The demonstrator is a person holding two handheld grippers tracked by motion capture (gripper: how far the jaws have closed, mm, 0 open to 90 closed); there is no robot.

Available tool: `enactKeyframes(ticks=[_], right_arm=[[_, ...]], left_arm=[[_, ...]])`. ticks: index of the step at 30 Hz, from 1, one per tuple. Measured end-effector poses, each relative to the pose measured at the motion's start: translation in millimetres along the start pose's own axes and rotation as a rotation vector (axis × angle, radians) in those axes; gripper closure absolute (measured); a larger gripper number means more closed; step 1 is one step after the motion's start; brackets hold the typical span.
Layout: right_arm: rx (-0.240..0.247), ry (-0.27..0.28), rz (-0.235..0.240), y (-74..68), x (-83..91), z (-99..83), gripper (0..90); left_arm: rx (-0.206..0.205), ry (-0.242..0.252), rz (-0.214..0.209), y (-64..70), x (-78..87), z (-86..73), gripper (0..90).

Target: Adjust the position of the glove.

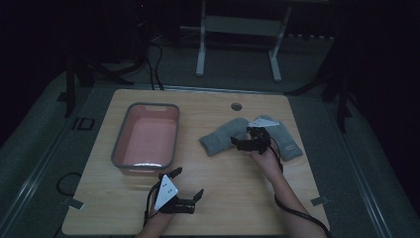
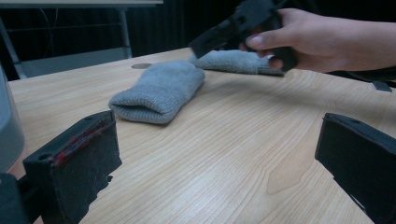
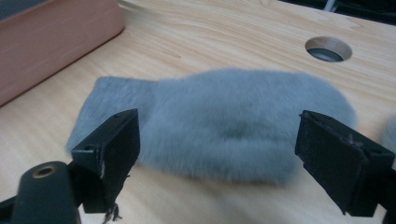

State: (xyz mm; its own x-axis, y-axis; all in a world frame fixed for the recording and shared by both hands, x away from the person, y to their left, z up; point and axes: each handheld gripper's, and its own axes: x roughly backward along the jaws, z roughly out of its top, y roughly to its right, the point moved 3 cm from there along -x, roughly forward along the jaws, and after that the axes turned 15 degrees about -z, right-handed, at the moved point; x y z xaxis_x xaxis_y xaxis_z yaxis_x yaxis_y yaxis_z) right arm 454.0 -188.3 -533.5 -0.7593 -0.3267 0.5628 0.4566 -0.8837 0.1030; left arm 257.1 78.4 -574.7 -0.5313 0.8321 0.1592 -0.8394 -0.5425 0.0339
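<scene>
Two grey knitted socks lie on the right half of a pale wooden table [image 1: 237, 183]. The nearer sock [image 1: 223, 136] is thick and fuzzy, its ribbed cuff pointing toward the pink basin [image 1: 146, 139]. The second sock [image 1: 285, 139] lies just beside it, angled toward the right edge. The right gripper [image 1: 250, 139] hovers over the nearer sock with its jaws spread wide on either side, holding nothing. The left gripper [image 1: 188, 184] rests near the front edge, just in front of the basin, jaws also wide apart and empty. A round hole [image 1: 236, 106] sits near the table's far edge.
</scene>
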Motion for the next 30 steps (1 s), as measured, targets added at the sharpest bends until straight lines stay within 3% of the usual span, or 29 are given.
enactKeyframes(ticks=[10,14,16,18,21,27,30], right_arm=[[0.023,-0.036,-0.010,-15.9,-39.5,7.7,23.2],[0.044,-0.050,-0.034,-22.7,-49.5,3.2,24.0],[0.088,-0.084,-0.047,-26.3,-55.6,-3.9,27.1],[0.068,-0.079,-0.047,-26.8,-57.2,-7.5,28.0],[0.042,-0.085,-0.035,-23.7,-58.4,-9.2,35.5],[0.044,-0.107,0.003,-21.4,-56.8,-6.8,65.9],[0.033,-0.115,0.029,-19.0,-53.2,-3.7,75.1]], left_arm=[[0.002,0.003,-0.005,-0.2,0.1,0.0,0.1],[0.003,0.003,-0.005,0.0,0.1,0.0,0.1],[0.001,0.002,-0.006,0.2,0.1,0.0,0.1],[0.001,0.001,-0.008,0.3,0.1,0.0,0.1],[0.004,0.002,-0.008,0.0,0.1,0.0,0.1],[0.005,0.002,-0.006,0.2,0.0,-0.1,0.1],[0.008,0.004,-0.006,-0.2,0.1,0.0,0.1]])
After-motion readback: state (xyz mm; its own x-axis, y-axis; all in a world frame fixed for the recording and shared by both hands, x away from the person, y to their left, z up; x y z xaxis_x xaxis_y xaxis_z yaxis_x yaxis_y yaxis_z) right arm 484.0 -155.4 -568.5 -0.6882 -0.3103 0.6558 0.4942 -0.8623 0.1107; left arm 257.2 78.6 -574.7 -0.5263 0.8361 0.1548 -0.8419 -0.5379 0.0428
